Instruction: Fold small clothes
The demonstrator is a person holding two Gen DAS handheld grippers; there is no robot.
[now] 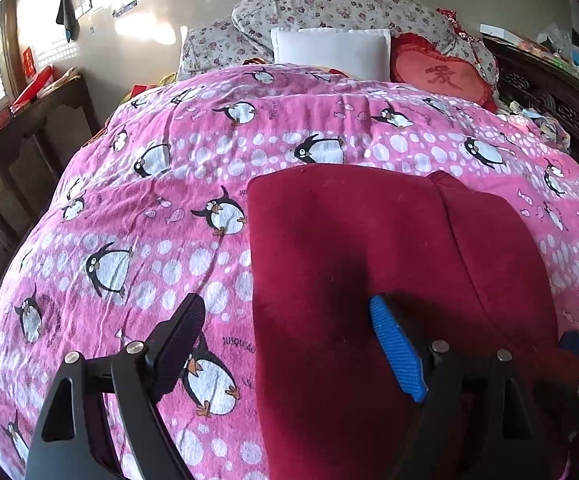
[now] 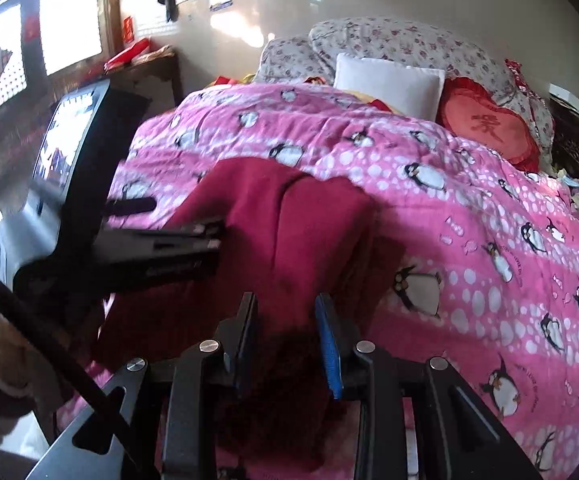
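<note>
- The left gripper point(image 1: 289, 320) stands wide open over the near edge of the bed, its black finger point(image 1: 181, 332) above the quilt and its blue-padded finger point(image 1: 397, 348) above the cloth, nothing between them.
- The right gripper point(image 2: 287, 320) has its fingers set closer, with a bunched fold of the dark red garment point(image 2: 289, 232) lying between them; whether the pads actually pinch it I cannot tell.
- That garment lies on the near part of the pink penguin quilt point(image 1: 169, 208), partly folded, with a seam running down its right side.
- In the right wrist view the left tool, blurred, crosses in front of the garment's left part and hides it.
- The quilt covers the whole bed and is creased.
- Farther back sit a white pillow point(image 1: 329, 52), a red heart cushion point(image 1: 437, 76) just beside it, and flowered pillows point(image 1: 329, 8) behind.
- A dark carved wooden cabinet point(image 1: 549, 96) flanks the bed's right side, cluttered on top.
- On the left stands a dark side table point(image 1: 41, 120) with red items, beside a bright window point(image 2: 69, 20).
- A dark cloth point(image 1: 67, 14) hangs on the pale far wall.
</note>
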